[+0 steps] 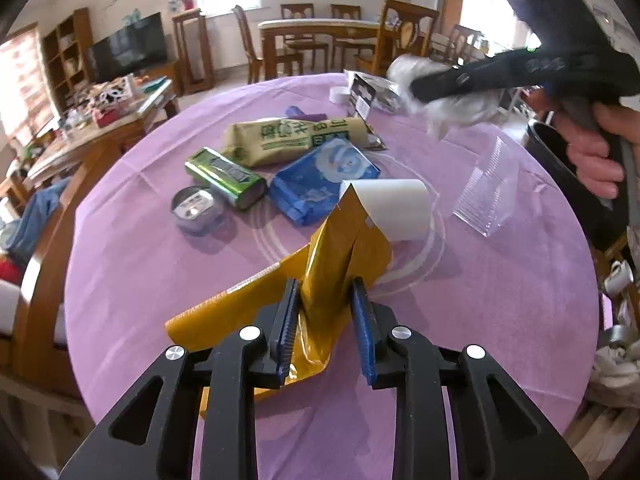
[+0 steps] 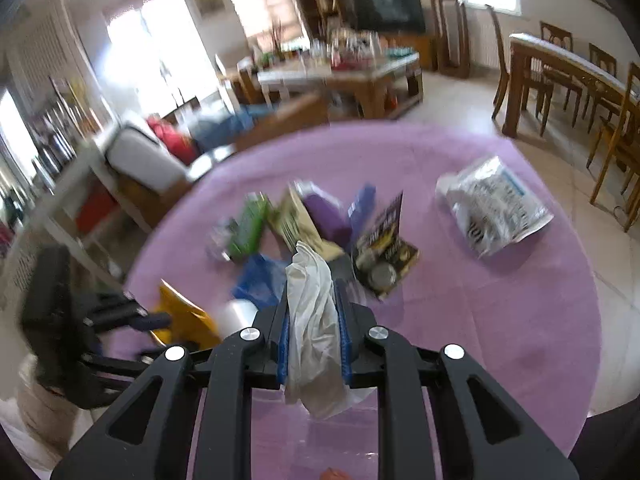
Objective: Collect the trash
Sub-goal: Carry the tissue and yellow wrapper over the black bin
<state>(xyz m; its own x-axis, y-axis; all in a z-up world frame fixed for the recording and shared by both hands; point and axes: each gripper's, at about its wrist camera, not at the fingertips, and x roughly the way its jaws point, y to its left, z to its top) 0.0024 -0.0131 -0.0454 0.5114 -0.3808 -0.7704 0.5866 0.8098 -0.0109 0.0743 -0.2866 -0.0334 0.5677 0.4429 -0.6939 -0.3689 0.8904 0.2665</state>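
My left gripper [image 1: 326, 284] is shut on a yellow foil bag [image 1: 340, 240], whose raised fold fills the gap between the blue pads; the rest of the bag lies on the purple tablecloth [image 1: 160, 272]. In the right wrist view, my right gripper [image 2: 314, 288] is shut on a crumpled white plastic film [image 2: 316, 320] that hangs out below the pads. The left wrist view shows that gripper [image 1: 416, 88] held by a hand at the upper right, above the table, with the white film [image 1: 460, 108] bunched around it. The yellow bag [image 2: 180, 316] also shows blurred at the lower left.
More trash lies mid-table: a green can [image 1: 226, 178], a blue packet [image 1: 320, 176], a beige packet [image 1: 292, 138], a round tin [image 1: 196, 208], a white roll [image 1: 400, 208] and a clear plastic box [image 1: 484, 196]. A silver printed bag [image 2: 496, 208] lies far right. A dark container [image 1: 552, 160] stands off the right edge.
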